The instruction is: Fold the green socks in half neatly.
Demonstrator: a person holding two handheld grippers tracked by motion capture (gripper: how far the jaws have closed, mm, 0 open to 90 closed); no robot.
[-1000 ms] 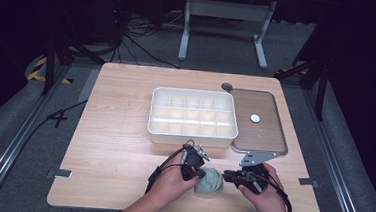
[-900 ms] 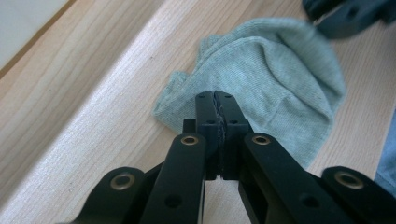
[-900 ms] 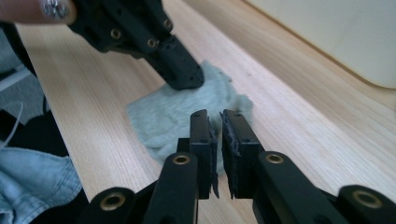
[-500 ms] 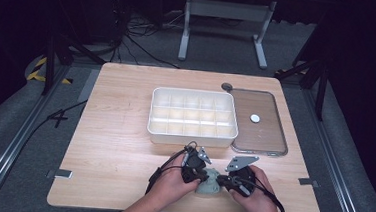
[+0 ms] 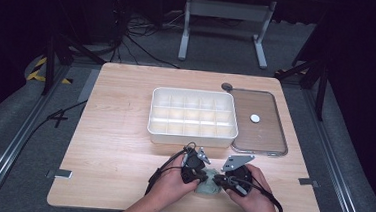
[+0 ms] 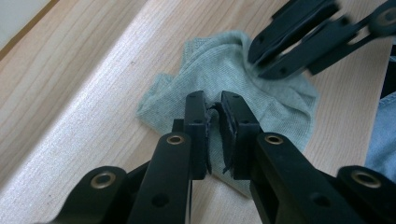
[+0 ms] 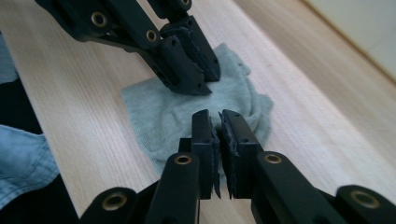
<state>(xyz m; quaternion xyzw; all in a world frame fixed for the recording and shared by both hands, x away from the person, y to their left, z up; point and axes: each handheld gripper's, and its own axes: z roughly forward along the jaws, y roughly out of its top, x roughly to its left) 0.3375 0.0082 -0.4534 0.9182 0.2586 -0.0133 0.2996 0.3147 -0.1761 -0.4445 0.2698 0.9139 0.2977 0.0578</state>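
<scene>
Even overhead light brightens the wooden surface (image 5: 123, 146) in the high view; the surrounding floor (image 5: 19, 124) falls into near darkness. Shadows are soft and short. In both gripper views, a pale sheen streaks the wood, near linkages are blurred, and far edges lose focus.

Both grippers' fingers (image 6: 196, 121) apparently pinched, near-touching

The right hand-held gripper (image 5: 227, 181) has closed in on the cloth (image 5: 209, 183).

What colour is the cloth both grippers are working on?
The cloth is plain pale grey-green, clearest in the left gripper view.
</scene>
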